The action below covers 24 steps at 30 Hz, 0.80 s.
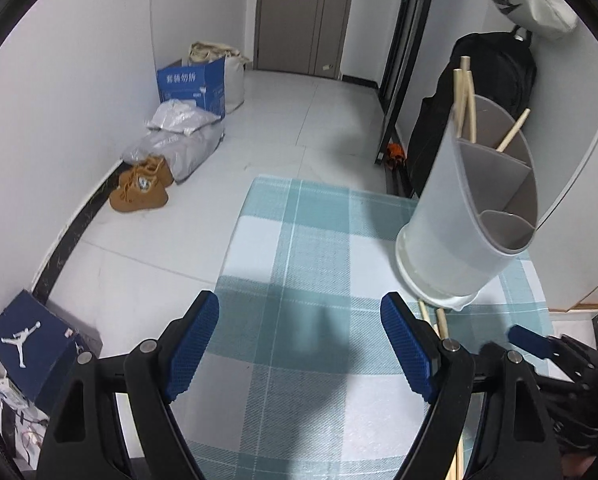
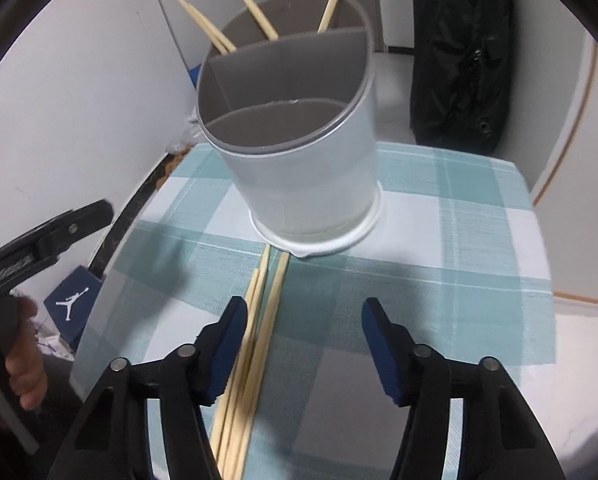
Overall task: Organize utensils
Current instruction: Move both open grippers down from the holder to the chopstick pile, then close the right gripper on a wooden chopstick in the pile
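Both grippers, left (image 1: 299, 347) and right (image 2: 303, 347), fingers spread, empty. Loose chopsticks (image 2: 255, 344) touch holder (image 2: 307, 184) base mid-surface (image 2: 459, 240); right half open.

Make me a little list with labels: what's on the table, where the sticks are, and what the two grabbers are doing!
Table cover: checked cloth
Holder: grey divided utensil holder, upright on the cloth
Sticks inside: chopsticks in holder, all in the far compartment
Sticks outside: loose chopsticks lying flat on the cloth, ends by the holder's base
Left gripper: open, empty
Right gripper: open, above the loose chopsticks
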{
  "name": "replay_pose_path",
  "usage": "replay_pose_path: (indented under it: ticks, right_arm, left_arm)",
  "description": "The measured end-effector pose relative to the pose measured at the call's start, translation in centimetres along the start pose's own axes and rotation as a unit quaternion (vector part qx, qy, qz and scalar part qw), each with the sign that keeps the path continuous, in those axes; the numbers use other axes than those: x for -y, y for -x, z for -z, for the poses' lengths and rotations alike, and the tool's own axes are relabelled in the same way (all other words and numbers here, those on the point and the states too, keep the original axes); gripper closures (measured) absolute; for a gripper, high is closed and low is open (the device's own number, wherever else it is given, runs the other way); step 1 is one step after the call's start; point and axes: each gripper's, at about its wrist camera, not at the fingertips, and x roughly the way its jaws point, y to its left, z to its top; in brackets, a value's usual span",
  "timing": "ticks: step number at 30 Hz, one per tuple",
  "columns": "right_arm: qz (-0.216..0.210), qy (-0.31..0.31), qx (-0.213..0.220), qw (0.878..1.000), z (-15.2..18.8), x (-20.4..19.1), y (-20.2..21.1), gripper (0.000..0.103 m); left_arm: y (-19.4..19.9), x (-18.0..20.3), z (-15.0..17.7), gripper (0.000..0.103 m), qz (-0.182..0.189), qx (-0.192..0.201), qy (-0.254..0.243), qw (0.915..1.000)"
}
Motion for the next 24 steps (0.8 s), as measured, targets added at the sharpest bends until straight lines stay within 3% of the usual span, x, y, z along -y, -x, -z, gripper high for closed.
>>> replay_pose_path:
  ticks: [10,15,16,24]
  right_arm:
    - [0.016,0.003,-0.053,0.998,-1.3,-1.4,-4.5,0.083]
    - [0.030,0.023,-0.065,0.997,-1.6,-2.5,-5.3,0.087]
    - [0.040,0.030,-0.067,0.997,-1.6,-2.8,-5.4,0.094]
    - [0.030,0.016,-0.073,0.997,-1.1,-1.6,-4.7,0.098]
  left_arm:
    - [-0.7,-1.6,-0.4,0.023,0.015,-0.028,0.032,0.9990]
    - [-1.0,-2.1,-0.4,0.023,0.021,-0.033,0.038,0.9985]
    - [-1.0,-2.3,-0.5,0.023,0.021,-0.034,0.038,0.9985]
    - [-1.0,-2.7,-0.5,0.023,0.028,-0.040,0.048,0.9977]
